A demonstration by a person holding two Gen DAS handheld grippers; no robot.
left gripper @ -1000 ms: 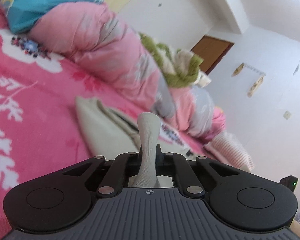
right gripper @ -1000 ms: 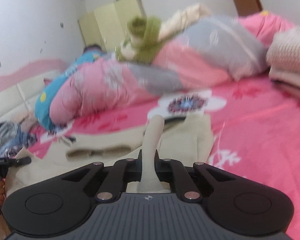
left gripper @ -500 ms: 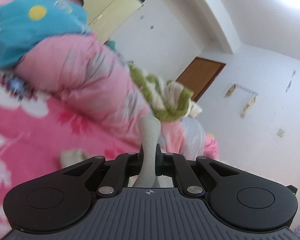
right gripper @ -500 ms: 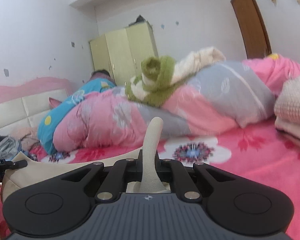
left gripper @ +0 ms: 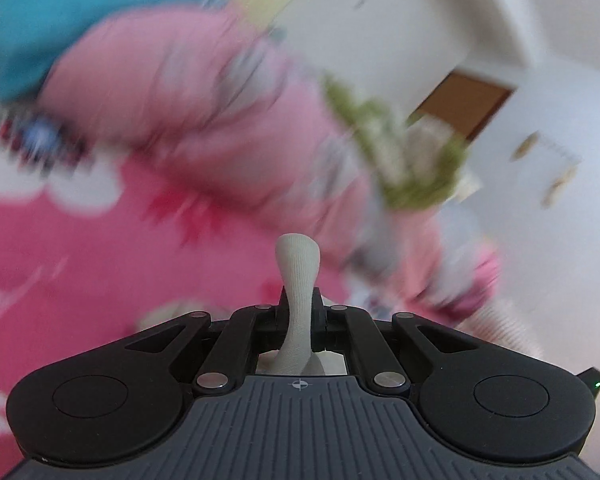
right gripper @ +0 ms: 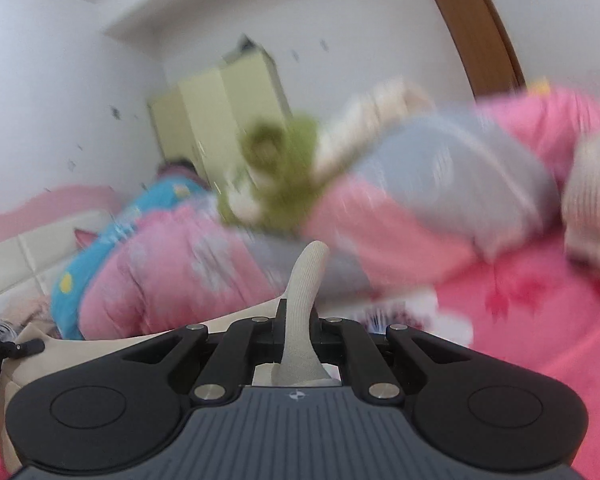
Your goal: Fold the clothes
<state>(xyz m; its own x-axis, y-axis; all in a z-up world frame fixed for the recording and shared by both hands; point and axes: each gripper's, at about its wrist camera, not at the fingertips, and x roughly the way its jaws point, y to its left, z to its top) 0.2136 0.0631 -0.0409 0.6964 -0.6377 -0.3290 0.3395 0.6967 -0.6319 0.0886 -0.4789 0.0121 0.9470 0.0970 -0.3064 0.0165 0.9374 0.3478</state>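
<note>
A beige garment (right gripper: 112, 344) hangs stretched between my two grippers over the pink flowered bed (right gripper: 540, 320). In the right wrist view its top edge runs up to my right gripper (right gripper: 312, 256), whose cloth-covered fingers are pressed together on it. At that view's left edge the cloth's other corner rises to the left gripper (right gripper: 4, 350). In the left wrist view my left gripper (left gripper: 298, 250) is shut. Only a beige patch of the garment (left gripper: 168, 314) shows beside its body; the pinch itself is hidden. Both views are motion-blurred.
A rolled pink and grey quilt (left gripper: 220, 112) lies across the bed with a green and cream blanket (right gripper: 276, 168) on top and a blue pillow (left gripper: 60, 20) at one end. Folded pale knitwear (right gripper: 592, 200) sits at the right. A wardrobe (right gripper: 220, 112) and brown door (right gripper: 476, 28) stand behind.
Both grippers have risen and swung across the bed with the garment. It lay spread on the bed a second ago; now it hangs below them, mostly out of sight.
</note>
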